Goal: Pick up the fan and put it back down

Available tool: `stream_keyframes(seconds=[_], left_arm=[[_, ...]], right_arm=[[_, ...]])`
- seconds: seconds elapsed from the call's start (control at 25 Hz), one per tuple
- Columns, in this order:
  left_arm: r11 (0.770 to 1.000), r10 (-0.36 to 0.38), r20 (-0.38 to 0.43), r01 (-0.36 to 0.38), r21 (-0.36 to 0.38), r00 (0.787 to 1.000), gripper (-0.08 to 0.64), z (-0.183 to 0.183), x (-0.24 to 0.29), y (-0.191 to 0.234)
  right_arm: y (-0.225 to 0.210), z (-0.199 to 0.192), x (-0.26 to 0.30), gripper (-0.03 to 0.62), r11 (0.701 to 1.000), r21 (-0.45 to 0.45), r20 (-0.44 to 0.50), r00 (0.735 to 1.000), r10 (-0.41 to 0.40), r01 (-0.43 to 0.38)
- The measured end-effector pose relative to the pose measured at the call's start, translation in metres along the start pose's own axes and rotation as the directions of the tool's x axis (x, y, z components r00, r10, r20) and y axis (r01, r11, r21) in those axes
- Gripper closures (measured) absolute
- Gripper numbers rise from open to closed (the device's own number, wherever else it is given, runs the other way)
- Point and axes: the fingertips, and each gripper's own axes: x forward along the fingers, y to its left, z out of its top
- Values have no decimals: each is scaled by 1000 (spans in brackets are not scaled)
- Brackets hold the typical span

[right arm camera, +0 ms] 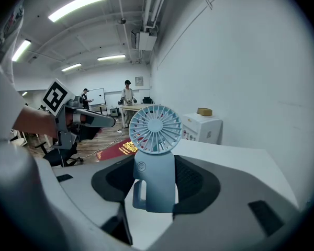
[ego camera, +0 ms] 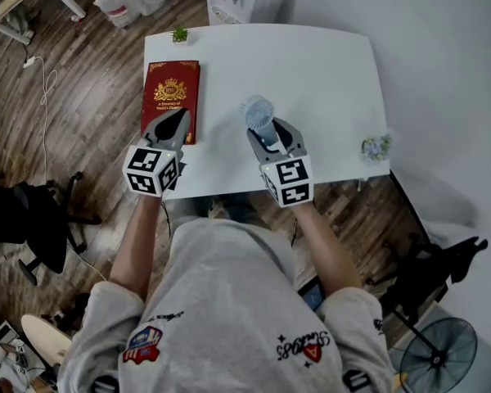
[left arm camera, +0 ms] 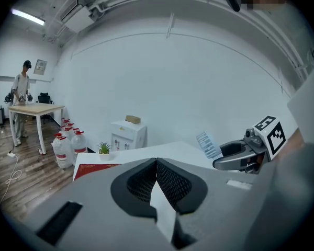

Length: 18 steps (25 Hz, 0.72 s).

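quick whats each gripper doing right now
Left gripper: closed, holding nothing.
Right gripper: closed on the fan, gripping it by its handle.

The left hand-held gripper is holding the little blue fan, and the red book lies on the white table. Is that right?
Not quite. The right hand-held gripper holds the little blue fan; the right gripper view shows its handle clamped between the jaws. The left hand-held gripper is shut on nothing. The red book does lie on the white table.
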Motion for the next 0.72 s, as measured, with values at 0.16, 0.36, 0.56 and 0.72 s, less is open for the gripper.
stream_keyframes(seconds=[0.16, 0.36, 0.56, 0.72], left_arm=[[1000, -1, -9, 1, -7, 1000, 557, -6, 2, 3], [1000, -1, -23, 0, -18, 1000, 557, -14, 4, 11], [999, 10, -41, -12, -39, 999, 555, -22, 4, 29], [998, 17, -61, -20, -56, 998, 555, -31, 5, 45]], right_arm=[[0, -6, 5, 373, 1000, 7, -15, 1000, 2, -2], [-5, -6, 19, 373, 1000, 19, -25, 1000, 4, -3], [-12, -4, 45, 373, 999, 52, -61, 998, 1, 2], [-16, -8, 73, 373, 996, 90, -103, 995, -5, 15]])
